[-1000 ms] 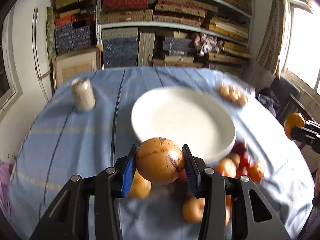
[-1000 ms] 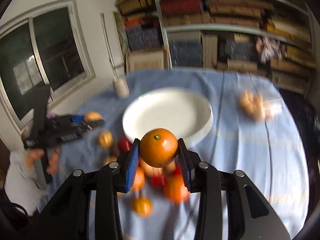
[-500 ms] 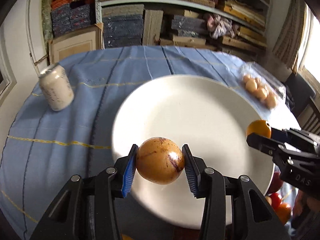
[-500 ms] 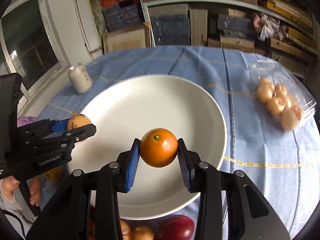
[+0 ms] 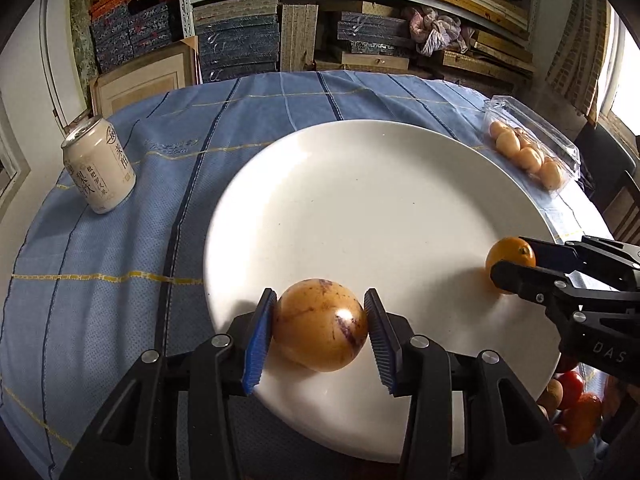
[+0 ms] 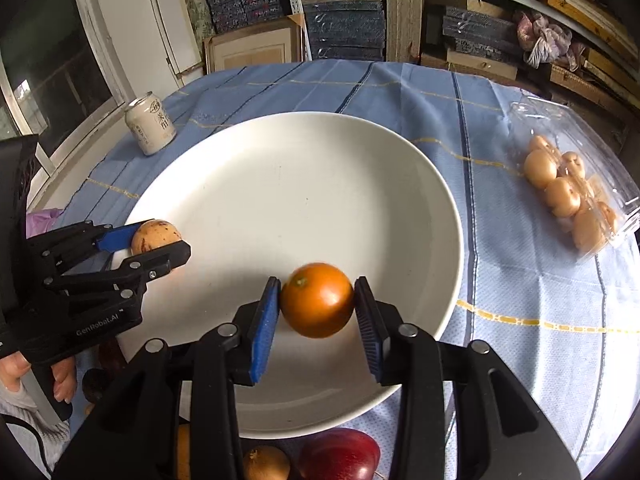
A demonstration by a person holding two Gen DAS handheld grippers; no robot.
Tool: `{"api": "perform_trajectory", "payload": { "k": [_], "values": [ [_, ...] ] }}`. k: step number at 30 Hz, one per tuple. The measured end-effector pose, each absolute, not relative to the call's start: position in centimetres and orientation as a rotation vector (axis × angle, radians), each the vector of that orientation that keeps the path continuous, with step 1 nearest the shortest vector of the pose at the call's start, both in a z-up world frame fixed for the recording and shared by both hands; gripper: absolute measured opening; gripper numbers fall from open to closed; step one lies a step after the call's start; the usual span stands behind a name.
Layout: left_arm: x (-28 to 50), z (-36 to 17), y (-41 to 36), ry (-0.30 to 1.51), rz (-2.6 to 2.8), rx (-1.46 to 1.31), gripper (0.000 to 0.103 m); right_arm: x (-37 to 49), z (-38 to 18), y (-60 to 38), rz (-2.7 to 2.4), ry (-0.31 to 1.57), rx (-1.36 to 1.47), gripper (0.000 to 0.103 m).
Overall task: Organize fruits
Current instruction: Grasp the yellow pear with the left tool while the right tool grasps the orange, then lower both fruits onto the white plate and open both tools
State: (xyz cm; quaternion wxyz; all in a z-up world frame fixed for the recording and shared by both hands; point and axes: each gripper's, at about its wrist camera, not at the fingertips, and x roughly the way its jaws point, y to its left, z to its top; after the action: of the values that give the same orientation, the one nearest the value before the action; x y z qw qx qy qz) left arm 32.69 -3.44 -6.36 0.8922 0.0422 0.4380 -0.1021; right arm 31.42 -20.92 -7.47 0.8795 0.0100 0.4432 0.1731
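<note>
your speckled yellow fruit (image 5: 320, 336) sits clamped between the narrowly parted pads of the left gripper (image 5: 320, 338), low over the near left of the white plate (image 5: 380, 200). the orange (image 6: 317, 300) is pinched the same way in your right gripper (image 6: 317, 312), over the plate's near right.

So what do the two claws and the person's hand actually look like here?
Both claws, left and right, are matte black plastic with silver screws and ribbed blue pads. Pale lettering marks the bodies: "GenRobot.AI" on the left, "DAS" on the right. The hand gripping the left handle shows a grey sleeve. No cables visible.
</note>
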Motion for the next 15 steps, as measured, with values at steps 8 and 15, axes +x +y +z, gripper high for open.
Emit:
{"api": "perform_trajectory", "payload": {
  "k": [8, 15],
  "values": [
    [31.7, -3.7, -2.4, 0.851, -0.214, 0.021, 0.054, 29.9, -4.2, -21.4, 0.364, 0.817, 0.052, 0.037],
    [26.1, 2.8, -0.4, 0.665, -0.183, -0.014, 0.075, 20.9, 5.2, -21.5, 0.43, 0.514, 0.051, 0.064]
  ]
}}
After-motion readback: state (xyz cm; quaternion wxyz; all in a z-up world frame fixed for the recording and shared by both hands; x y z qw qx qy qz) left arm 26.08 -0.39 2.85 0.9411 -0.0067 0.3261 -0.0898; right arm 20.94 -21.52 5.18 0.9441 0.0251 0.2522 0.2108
